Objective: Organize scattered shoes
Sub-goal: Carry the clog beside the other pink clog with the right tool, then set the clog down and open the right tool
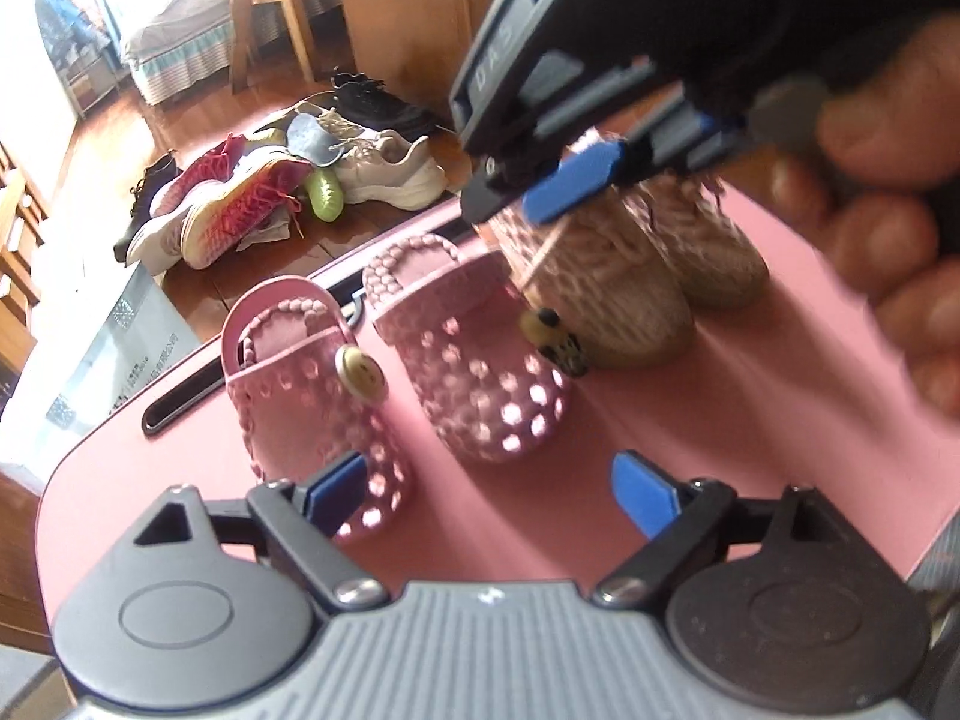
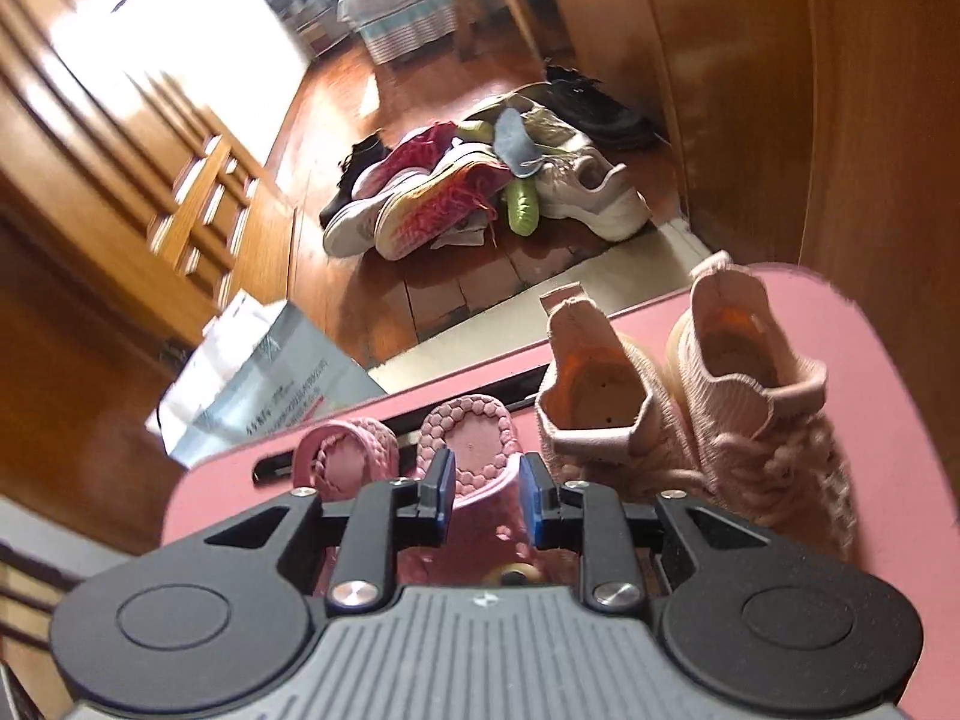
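Two pink perforated clogs (image 1: 474,360) and two pink knit sneakers (image 1: 606,282) stand in a row on a pink surface (image 1: 720,450). My left gripper (image 1: 489,495) is open and empty above the near edge, its left pad in front of the left clog (image 1: 312,384). My right gripper (image 1: 570,180) hovers over the sneakers in the left wrist view. In the right wrist view it (image 2: 485,495) is partly open and empty above the right clog (image 2: 474,450), with the sneakers (image 2: 690,414) to its right.
A pile of scattered shoes (image 1: 288,198) lies on the wooden floor beyond the pink surface, also in the right wrist view (image 2: 480,186). A white bag (image 2: 264,378) stands at the left. Wooden cabinets (image 2: 780,90) rise on the right, a bed (image 1: 180,42) far back.
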A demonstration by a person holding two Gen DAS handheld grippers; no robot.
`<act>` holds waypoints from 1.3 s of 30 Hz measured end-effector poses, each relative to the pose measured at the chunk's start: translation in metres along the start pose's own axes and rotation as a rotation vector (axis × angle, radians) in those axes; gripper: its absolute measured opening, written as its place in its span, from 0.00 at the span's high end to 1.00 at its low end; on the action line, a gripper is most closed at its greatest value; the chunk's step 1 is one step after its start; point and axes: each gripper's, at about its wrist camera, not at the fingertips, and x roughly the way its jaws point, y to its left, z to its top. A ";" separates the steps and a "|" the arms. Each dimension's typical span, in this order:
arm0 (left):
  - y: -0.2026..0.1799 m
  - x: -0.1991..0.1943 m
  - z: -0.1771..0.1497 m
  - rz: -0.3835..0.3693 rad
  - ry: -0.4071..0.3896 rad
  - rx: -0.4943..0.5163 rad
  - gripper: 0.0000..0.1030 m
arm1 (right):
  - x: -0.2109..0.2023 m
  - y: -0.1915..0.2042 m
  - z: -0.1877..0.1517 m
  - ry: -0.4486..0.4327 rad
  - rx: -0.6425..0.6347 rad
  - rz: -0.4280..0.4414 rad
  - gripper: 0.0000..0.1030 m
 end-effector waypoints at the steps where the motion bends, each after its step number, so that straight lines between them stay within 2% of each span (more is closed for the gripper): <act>1: -0.002 -0.001 -0.003 0.002 0.004 0.015 0.12 | -0.002 -0.001 -0.001 0.008 -0.017 0.005 0.75; 4: 0.002 -0.001 -0.009 -0.006 0.008 0.015 0.12 | -0.008 -0.003 -0.003 0.036 -0.063 0.025 0.75; 7: 0.007 -0.001 -0.013 -0.004 0.017 0.001 0.12 | -0.011 -0.009 -0.008 0.089 -0.074 0.085 0.75; 10: 0.010 0.000 -0.013 -0.005 0.019 -0.017 0.10 | -0.006 -0.006 -0.018 0.150 -0.145 0.099 0.75; 14: 0.010 0.002 -0.012 -0.001 0.009 -0.045 0.10 | 0.004 0.001 -0.025 0.201 -0.169 0.106 0.75; 22: 0.018 0.003 -0.014 0.013 -0.013 -0.092 0.06 | 0.019 0.016 -0.029 0.198 -0.215 0.058 0.75; 30: 0.018 0.006 -0.010 0.021 -0.014 -0.100 0.03 | 0.016 0.013 -0.028 0.198 -0.217 0.064 0.75; 35: 0.015 0.009 -0.007 0.027 -0.011 -0.104 0.02 | 0.011 0.014 -0.029 0.189 -0.248 0.042 0.74; 39: 0.015 0.004 -0.006 0.012 -0.015 -0.150 0.01 | 0.003 0.012 -0.030 0.181 -0.271 0.011 0.72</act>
